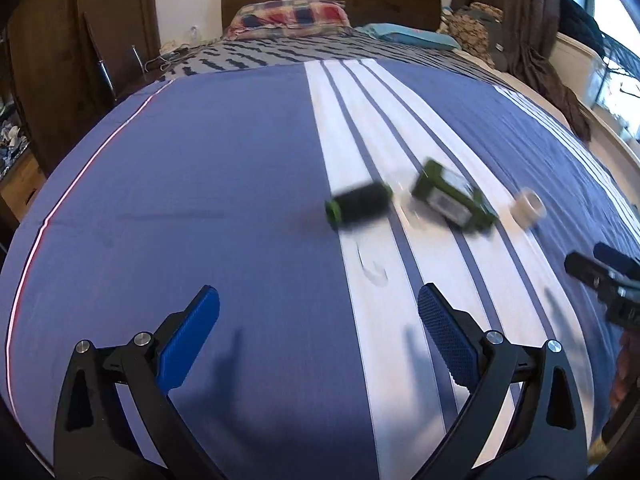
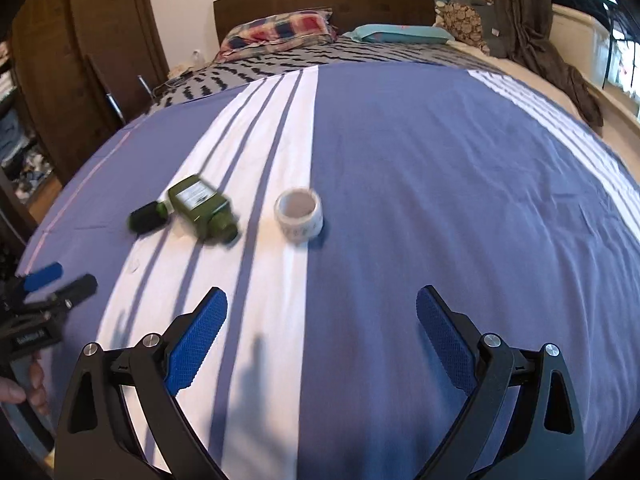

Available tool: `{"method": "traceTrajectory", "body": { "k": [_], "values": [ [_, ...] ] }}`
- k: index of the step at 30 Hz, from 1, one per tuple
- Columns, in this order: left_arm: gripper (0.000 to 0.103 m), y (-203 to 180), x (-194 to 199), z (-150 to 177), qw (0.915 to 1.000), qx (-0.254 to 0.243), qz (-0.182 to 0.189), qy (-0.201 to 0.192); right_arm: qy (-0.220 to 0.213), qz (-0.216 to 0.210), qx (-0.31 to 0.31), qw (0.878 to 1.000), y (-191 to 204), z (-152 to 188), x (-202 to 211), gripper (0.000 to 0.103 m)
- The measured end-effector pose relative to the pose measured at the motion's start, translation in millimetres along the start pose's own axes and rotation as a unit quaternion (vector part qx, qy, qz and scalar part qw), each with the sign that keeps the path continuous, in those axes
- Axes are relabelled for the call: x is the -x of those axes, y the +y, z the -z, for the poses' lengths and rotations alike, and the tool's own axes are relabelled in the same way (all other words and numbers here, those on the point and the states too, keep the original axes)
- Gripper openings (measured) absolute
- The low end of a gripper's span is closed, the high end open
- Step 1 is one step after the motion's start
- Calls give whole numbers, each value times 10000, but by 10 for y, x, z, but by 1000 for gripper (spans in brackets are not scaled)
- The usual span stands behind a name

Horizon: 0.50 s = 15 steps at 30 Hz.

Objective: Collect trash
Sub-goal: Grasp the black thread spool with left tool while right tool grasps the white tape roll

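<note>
- The bedspread [image 2: 420, 168], blue with white stripes, carries all three pieces of trash.
- The left gripper [image 1: 318, 312] and right gripper [image 2: 322, 312] both hang above it, jaws spread wide and empty.
- A green bottle [image 2: 200, 206] lies on its side at the right gripper's 11 o'clock (white label too blurred to read).
- A white tape roll [image 2: 299, 214] stands at its 12 o'clock.
- A black cylinder [image 2: 147, 218] lies just left of the bottle.
</note>
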State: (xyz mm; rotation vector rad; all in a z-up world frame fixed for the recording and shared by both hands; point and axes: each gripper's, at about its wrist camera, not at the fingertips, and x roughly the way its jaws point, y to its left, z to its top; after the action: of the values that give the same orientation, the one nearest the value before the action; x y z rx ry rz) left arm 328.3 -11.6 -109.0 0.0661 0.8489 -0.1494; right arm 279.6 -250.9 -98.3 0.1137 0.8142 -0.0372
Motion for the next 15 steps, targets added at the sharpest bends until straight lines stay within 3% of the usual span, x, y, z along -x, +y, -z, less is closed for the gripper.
{"method": "traceTrajectory", "body": {
  "k": [3, 5, 9, 11, 15],
  "values": [
    [90, -58, -189, -165, 9999, -141, 32, -15, 69, -26, 24, 10000, 45, -103, -184, 87],
    [84, -106, -334, -248, 9997, -262, 28, 27, 179, -83, 14, 9998, 61, -146, -296, 71],
    [70, -119, -645, -376, 9994, -282, 9, 194, 311, -262, 3, 9992, 95, -235, -445, 64],
    [61, -126, -754, -407, 9991, -287, 104, 288, 305, -276, 24, 9992, 111, -273, -475, 56],
    [49, -189, -825, -466, 9985, -438, 216, 262, 421, -230, 127, 9988, 165, -304, -580, 47]
  ]
}}
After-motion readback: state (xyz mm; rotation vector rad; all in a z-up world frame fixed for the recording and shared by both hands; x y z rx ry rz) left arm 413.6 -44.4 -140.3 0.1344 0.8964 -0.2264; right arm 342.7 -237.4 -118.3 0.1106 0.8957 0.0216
